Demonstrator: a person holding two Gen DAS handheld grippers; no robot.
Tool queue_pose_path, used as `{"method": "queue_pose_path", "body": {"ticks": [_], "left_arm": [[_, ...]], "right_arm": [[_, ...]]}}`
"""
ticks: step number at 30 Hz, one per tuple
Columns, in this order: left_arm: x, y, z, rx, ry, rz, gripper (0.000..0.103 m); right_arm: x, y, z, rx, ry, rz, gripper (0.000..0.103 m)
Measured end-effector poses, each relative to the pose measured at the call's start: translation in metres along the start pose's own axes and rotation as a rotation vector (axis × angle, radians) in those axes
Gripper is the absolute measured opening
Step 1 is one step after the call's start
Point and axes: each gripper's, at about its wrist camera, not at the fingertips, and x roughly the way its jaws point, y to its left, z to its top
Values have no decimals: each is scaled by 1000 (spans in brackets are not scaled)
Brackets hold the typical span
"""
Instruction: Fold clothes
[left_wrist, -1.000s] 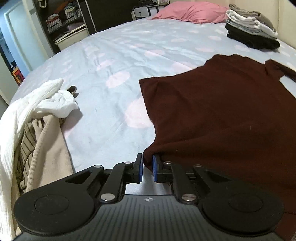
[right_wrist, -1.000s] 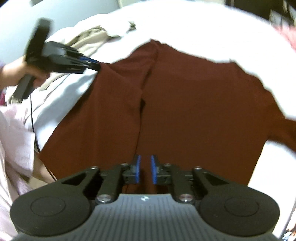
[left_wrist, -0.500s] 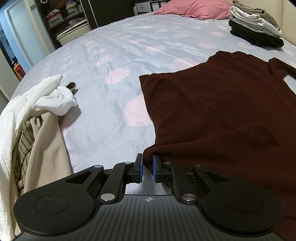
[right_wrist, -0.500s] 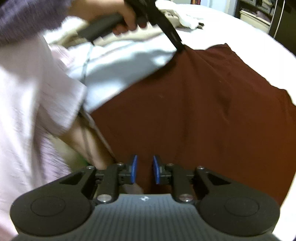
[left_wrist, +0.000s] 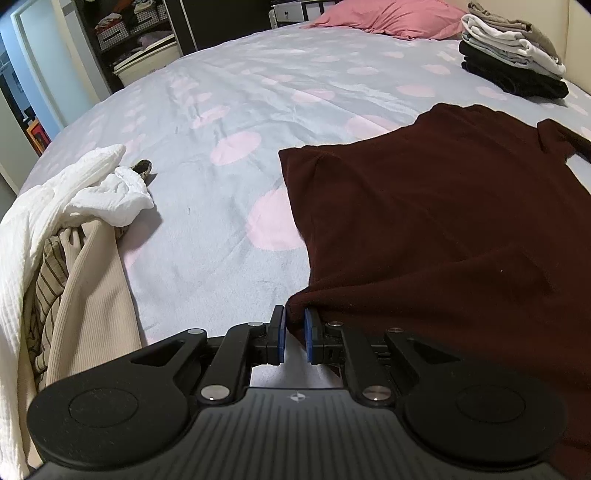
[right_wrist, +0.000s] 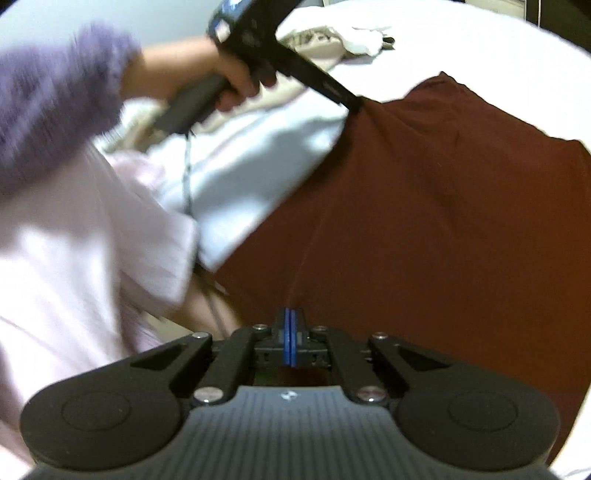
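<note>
My left gripper (left_wrist: 294, 334) pinches the maroon shirt (left_wrist: 443, 221) corner at six o'clock; my right gripper (right_wrist: 290, 341) is pressed together, seemingly nipping its hem. I'd lift both evenly.

The left wrist picture is sharp and softly lit; the right wrist picture is blurry, with white glare on the bed (right_wrist: 461, 40); edges bend round.

We find a home bedroom: a wide bed under a pale blue sheet with pink dots (left_wrist: 258, 110), a pink pillow (left_wrist: 376, 18), a folded clothes stack (left_wrist: 513, 62), dark open wardrobe shelving (left_wrist: 129, 33)
</note>
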Motion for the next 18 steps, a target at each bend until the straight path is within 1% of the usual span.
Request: {"method": "queue_pose_path", "body": {"ticks": [3, 5, 9, 12, 16, 17, 18], "left_arm": [[-1, 5, 2, -20, 0, -17, 8], [-2, 9, 2, -38, 0, -28, 8], [0, 17, 3, -106, 8, -64, 8], [2, 23, 3, -144, 15, -79, 8], [3, 23, 3, -147, 15, -77, 8], [4, 22, 2, -142, 16, -75, 8], [4, 22, 2, -139, 18, -74, 8]], "right_arm": [[-4, -1, 12, 66, -15, 108, 2], [1, 2, 17, 85, -17, 159, 2], [16, 13, 21, 82, -6, 198, 2], [28, 17, 21, 105, 8, 229, 2], [42, 21, 18, 109, 22, 222, 2], [46, 22, 16, 111, 26, 215, 3], [48, 22, 16, 112, 28, 214, 6]]}}
